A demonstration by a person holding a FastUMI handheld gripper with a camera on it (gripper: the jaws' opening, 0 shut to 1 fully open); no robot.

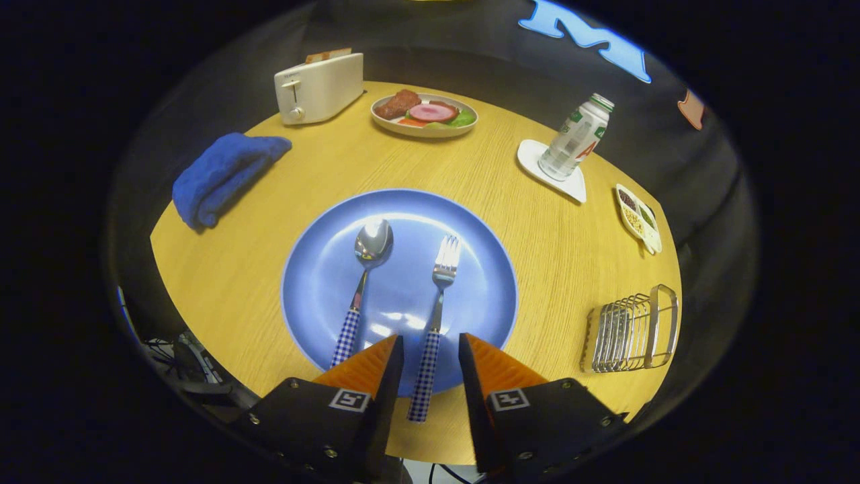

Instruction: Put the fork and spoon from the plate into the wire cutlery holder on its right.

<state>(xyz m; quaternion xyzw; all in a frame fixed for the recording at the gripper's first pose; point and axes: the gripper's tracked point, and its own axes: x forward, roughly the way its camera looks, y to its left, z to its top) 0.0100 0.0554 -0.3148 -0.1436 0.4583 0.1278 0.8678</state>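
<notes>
A blue plate (322, 282) lies on the round wooden table just ahead of my fingers. On it rest a spoon (363, 282) on the left and a fork (437, 309) on the right, both with blue-checked handles pointing toward me. My gripper (430, 349) is open, and the fork's handle lies in the gap between the two fingers, touching neither. The spoon's handle runs just left of the left finger. The wire cutlery holder (631, 329) stands on the table to the right of the plate.
A folded blue cloth (222, 175) lies to the plate's left. Beyond it stand a white toaster (319, 87), a dish of food (424, 114), a bottle (576, 138) on a white coaster and a small divided snack dish (639, 218). The table's edge (430, 454) runs under my fingers.
</notes>
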